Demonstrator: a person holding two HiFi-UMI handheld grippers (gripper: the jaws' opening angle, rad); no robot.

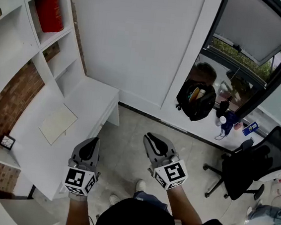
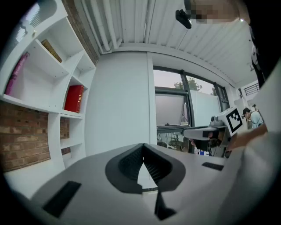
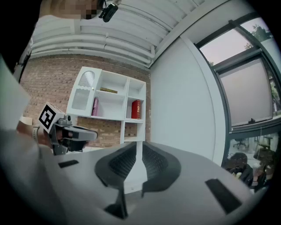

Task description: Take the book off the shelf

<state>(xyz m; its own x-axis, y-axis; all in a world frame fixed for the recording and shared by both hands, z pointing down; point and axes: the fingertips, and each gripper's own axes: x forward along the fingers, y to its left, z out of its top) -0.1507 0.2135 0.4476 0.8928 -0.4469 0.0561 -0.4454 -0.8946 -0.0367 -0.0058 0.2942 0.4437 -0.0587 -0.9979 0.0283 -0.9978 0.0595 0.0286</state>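
Both grippers hang level over the floor at the front edge of the white desk (image 1: 89, 101), well short of the shelf (image 1: 56, 36). The left gripper (image 1: 87, 151) has its jaws together on nothing. The right gripper (image 1: 158, 145) shows a narrow slit between its jaws, also empty.

The red book (image 1: 50, 11), which I take to be the one wanted, stands upright in an upper compartment of the shelf's end column, beside the white wall. It is untouched and well apart from both grippers.

My step is the approach. I would raise one gripper towards that compartment and spread its jaws wider than the spine before reaching in. I would clamp the book at mid-height and draw it straight out along the shelf board.

The desk lies between me and the shelf, so I must reach over it. A pale pad (image 1: 58, 123) lies near the middle of the desktop and a small dark clock (image 1: 6, 142) sits at the back edge by the brick. A pink book (image 3: 95, 107) stands in the neighbouring compartment. A black backpack (image 1: 196, 99) and an office chair (image 1: 251, 171) stand off to my right, clear of the path.
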